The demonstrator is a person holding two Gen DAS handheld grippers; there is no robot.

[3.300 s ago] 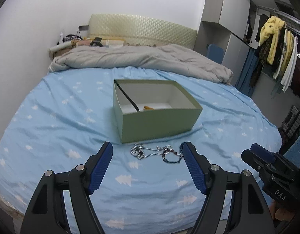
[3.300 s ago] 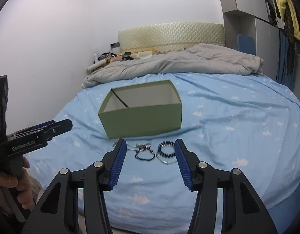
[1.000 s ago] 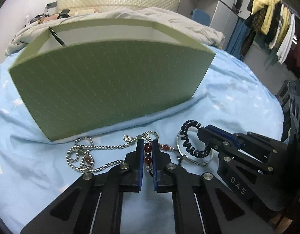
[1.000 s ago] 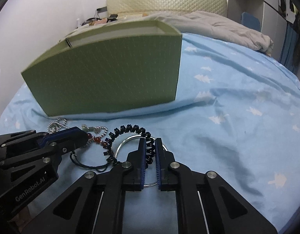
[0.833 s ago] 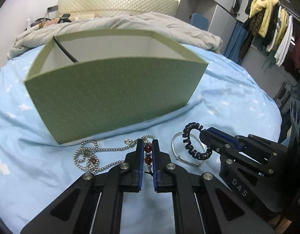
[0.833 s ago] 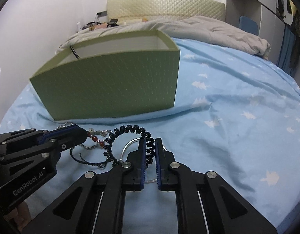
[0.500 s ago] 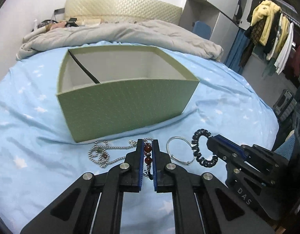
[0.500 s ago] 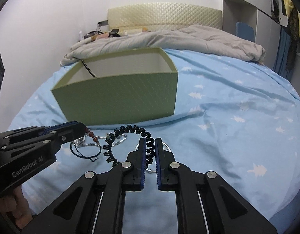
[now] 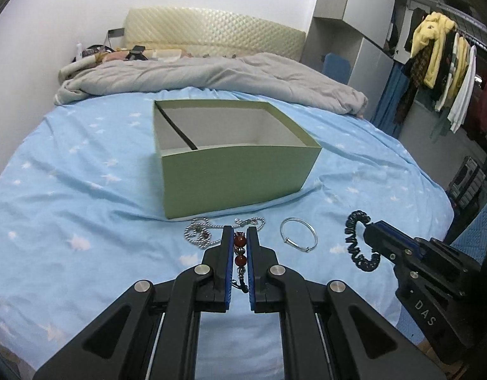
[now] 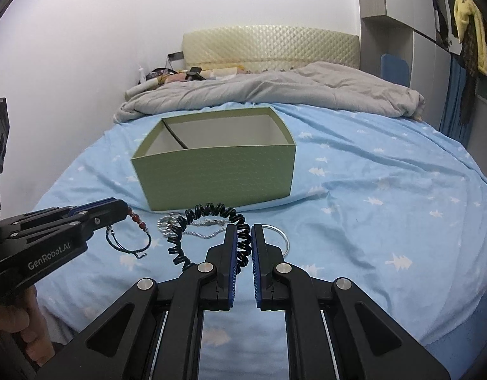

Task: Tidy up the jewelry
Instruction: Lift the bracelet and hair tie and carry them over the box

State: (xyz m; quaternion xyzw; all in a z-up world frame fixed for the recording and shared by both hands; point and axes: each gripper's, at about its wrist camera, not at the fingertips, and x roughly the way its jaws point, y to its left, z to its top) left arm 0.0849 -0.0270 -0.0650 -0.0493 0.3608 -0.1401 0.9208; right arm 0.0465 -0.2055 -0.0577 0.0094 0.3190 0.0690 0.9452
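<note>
A green box [image 9: 237,177] with a dark divider stands open on the blue bed; it also shows in the right wrist view [image 10: 218,174]. My left gripper [image 9: 238,247] is shut on a red bead bracelet [image 9: 239,250], lifted above the sheet; its cord loop hangs in the right wrist view [image 10: 129,240]. My right gripper [image 10: 242,243] is shut on a black coiled bracelet [image 10: 205,221], also raised, seen in the left wrist view [image 9: 357,240]. A silver bangle [image 9: 298,235] and a silver ball chain [image 9: 202,232] lie on the sheet before the box.
A grey duvet [image 9: 211,79] is bunched behind the box near the headboard [image 9: 211,34]. Clothes hang on a rack [image 9: 439,57] at the right. The bed's edge falls off at the right and front.
Both grippers have pulled back and risen from the sheet, each carrying its bracelet. The bangle and chain stay on the bed. The box now looks farther away and its inside shows.
</note>
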